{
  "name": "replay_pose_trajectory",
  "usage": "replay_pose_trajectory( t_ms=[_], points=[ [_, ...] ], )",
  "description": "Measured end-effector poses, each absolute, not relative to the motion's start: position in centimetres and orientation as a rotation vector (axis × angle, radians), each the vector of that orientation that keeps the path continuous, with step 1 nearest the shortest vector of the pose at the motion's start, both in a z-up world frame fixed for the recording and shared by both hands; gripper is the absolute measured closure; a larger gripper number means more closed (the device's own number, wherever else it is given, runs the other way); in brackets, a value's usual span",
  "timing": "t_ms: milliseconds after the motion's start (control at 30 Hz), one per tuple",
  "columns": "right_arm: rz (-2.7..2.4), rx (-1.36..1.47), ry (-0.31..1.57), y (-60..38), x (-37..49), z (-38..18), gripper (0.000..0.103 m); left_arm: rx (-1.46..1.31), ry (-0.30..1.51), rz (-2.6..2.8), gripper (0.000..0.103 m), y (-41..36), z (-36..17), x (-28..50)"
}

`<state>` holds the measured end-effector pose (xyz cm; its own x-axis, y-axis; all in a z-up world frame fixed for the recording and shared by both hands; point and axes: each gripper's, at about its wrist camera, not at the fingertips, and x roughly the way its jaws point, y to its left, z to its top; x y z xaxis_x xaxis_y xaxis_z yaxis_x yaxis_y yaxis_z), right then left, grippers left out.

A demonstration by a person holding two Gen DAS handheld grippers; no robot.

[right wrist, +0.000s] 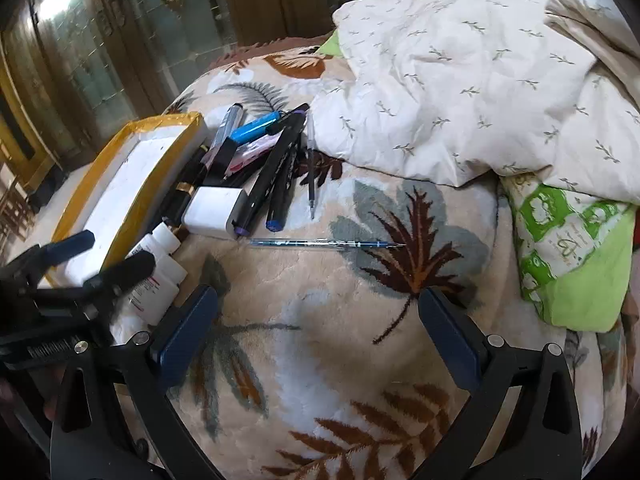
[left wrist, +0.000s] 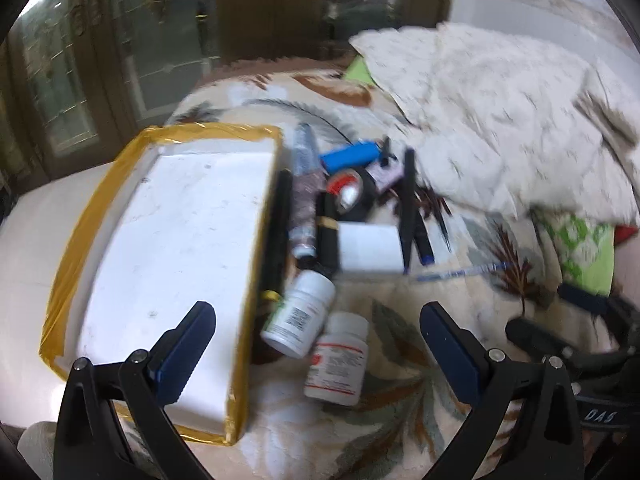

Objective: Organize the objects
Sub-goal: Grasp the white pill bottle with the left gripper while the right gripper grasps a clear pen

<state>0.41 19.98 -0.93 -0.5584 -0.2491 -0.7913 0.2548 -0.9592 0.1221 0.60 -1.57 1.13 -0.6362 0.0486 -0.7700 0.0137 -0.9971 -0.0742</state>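
Observation:
A white foam box (left wrist: 172,240) with yellow-taped rims lies on a leaf-patterned blanket; its rim (right wrist: 132,208) shows at the left of the right wrist view. Beside it sits a pile: two white pill bottles (left wrist: 300,312) (left wrist: 338,358), a white block (left wrist: 370,248) (right wrist: 214,210), black markers (right wrist: 276,164), a blue tube (left wrist: 350,154) (right wrist: 256,124) and a thin blue pen (right wrist: 324,243). My left gripper (left wrist: 318,340) stands open above the bottles, touching nothing. My right gripper (right wrist: 318,322) is open over bare blanket, with nothing between its fingers. The left gripper (right wrist: 100,256) shows at the left of that view.
A crumpled white quilt (right wrist: 472,80) is heaped at the back right. A green and white pillow (right wrist: 576,264) lies at the right edge. Wooden cabinets with glass doors (right wrist: 100,40) stand behind the bed. The blanket (right wrist: 320,360) spreads in front.

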Motion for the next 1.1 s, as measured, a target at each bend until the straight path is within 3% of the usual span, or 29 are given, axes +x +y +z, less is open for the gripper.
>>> replay_pose_trajectory(
  t_ms=[100, 267, 333, 533, 600, 700, 733, 867, 967, 1100],
  points=[
    [-2.49, 1.284, 0.033, 19.9, 0.0, -1.3, 0.005, -1.361, -0.184, 2.796, 0.001, -2.2, 0.9, 0.2],
    [-2.408, 1.257, 0.115, 18.7, -1.7, -1.7, 0.021, -1.374, -0.254, 2.746, 0.001, -2.6, 0.8, -0.1],
    [-2.383, 1.259, 0.147, 18.2, -3.4, -2.0, 0.023, -1.336, -0.291, 2.744, 0.002, -2.9, 1.1, 0.1],
    [-2.212, 1.359, 0.31, 16.2, -7.4, -4.7, 0.028, -1.359, -0.388, 2.634, 0.028, -3.5, 0.8, -0.1],
    [-2.142, 1.403, 0.333, 16.0, -7.7, -5.9, 0.038, -1.357, -0.451, 2.603, 0.038, -3.9, 0.8, 0.0],
    [-2.135, 1.381, 0.414, 16.0, -6.1, -5.7, 0.057, -1.377, -0.467, 2.589, 0.038, -3.8, 0.6, 0.1],
    [-2.125, 1.379, 0.404, 16.1, -5.6, -5.5, 0.068, -1.395, -0.46, 2.567, 0.038, -3.5, 0.5, 0.1],
    [-2.133, 1.403, 0.292, 16.9, -3.3, -5.2, 0.091, -1.363, -0.359, 2.527, 0.036, -2.2, 1.2, 1.1],
    [-2.093, 1.416, 0.108, 17.0, -2.0, -5.6, 0.093, -1.344, -0.254, 2.504, 0.036, -1.6, 1.3, 2.0],
    [-2.162, 1.411, 0.078, 15.7, -1.0, -5.8, 0.093, -1.385, -0.29, 2.443, 0.036, -1.9, 0.6, 1.8]
  ],
)
